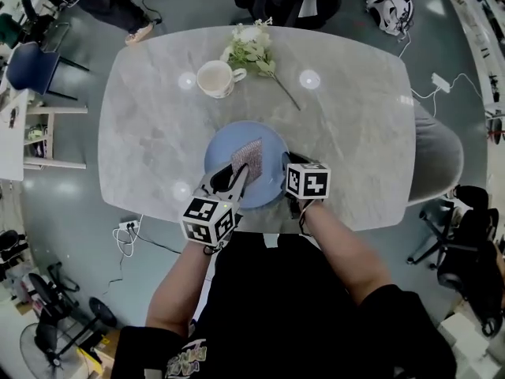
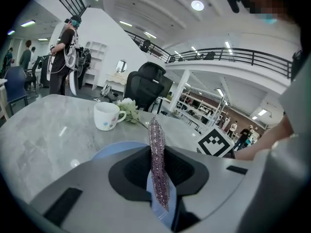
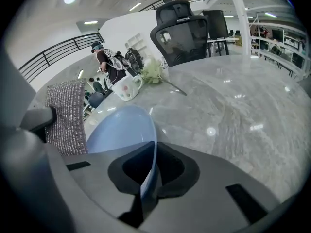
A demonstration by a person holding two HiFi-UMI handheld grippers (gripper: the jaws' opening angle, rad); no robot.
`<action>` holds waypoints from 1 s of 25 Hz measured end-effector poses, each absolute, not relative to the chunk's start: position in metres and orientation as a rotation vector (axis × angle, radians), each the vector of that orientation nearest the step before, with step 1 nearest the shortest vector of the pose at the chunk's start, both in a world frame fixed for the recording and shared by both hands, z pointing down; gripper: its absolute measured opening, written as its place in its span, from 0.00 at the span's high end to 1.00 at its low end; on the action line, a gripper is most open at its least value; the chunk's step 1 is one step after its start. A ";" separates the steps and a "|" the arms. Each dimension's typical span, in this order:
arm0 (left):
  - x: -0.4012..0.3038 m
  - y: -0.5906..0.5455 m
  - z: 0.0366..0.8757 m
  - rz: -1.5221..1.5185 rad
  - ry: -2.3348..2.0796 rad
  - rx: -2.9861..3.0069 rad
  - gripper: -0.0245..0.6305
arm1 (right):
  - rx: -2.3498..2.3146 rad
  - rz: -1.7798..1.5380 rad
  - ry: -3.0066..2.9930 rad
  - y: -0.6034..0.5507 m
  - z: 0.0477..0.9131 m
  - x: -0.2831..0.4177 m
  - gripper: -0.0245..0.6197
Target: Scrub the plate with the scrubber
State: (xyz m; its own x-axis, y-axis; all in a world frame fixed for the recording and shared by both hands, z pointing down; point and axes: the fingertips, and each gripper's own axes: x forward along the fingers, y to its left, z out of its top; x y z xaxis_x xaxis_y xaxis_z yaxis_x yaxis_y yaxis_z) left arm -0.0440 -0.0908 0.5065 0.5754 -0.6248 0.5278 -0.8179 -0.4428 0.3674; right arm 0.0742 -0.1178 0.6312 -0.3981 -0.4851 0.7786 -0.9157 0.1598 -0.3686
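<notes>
left gripper angled down, clenched on scrubber over plate; right gripper pinching plate rim.

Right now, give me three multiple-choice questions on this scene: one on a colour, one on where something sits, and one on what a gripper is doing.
1. What colour is the plate?
A) white
B) blue
C) green

2. Where does the cup stand?
A) on the plate
B) on a chair
C) on the table, beside the flowers

3. The left gripper is
A) shut on the scrubber
B) open and empty
C) shut on the cup

Answers:
1 B, the head view shows a pale blue dish.
2 C, the cup sits on the marble at the far side, next to the white blooms.
3 A, the left gripper view shows the jaws pinching the purple mesh pad on edge between them.
</notes>
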 end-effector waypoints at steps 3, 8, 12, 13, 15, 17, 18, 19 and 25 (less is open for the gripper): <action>-0.038 -0.104 0.521 0.491 -1.063 2.227 0.84 | 1.352 1.160 -1.943 -0.116 0.636 0.074 0.92; -0.021 -0.114 0.547 0.620 -0.882 2.255 0.84 | 1.398 1.161 -1.918 -0.114 0.637 0.075 0.92; -0.008 -0.117 0.568 0.729 -0.748 2.268 0.84 | 1.420 1.162 -1.903 -0.112 0.636 0.074 0.92; -0.005 -0.117 0.573 0.756 -0.717 2.266 0.84 | 1.424 1.158 -1.900 -0.112 0.636 0.074 0.92; 0.001 -0.119 0.584 0.799 -0.665 2.253 0.84 | 1.433 1.145 -1.895 -0.113 0.635 0.074 0.92; 0.005 -0.122 0.594 0.834 -0.631 2.234 0.84 | 1.440 1.126 -1.894 -0.114 0.635 0.074 0.92; 0.007 -0.124 0.598 0.851 -0.619 2.227 0.84 | 1.444 1.118 -1.893 -0.114 0.635 0.074 0.92; 0.009 -0.127 0.602 0.866 -0.610 2.222 0.84 | 1.449 1.111 -1.891 -0.114 0.635 0.075 0.91; 0.011 -0.141 0.621 0.944 -0.608 2.190 0.83 | 1.477 1.114 -1.884 -0.112 0.635 0.076 0.91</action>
State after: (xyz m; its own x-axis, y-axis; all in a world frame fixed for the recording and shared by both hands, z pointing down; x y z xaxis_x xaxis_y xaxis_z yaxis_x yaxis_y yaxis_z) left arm 0.0106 -0.1412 0.6212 0.6298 -0.1496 0.7622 -0.6323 -0.6686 0.3913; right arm 0.0756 -0.1120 0.6346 -0.2892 -0.5466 0.7859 -0.9520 0.0783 -0.2958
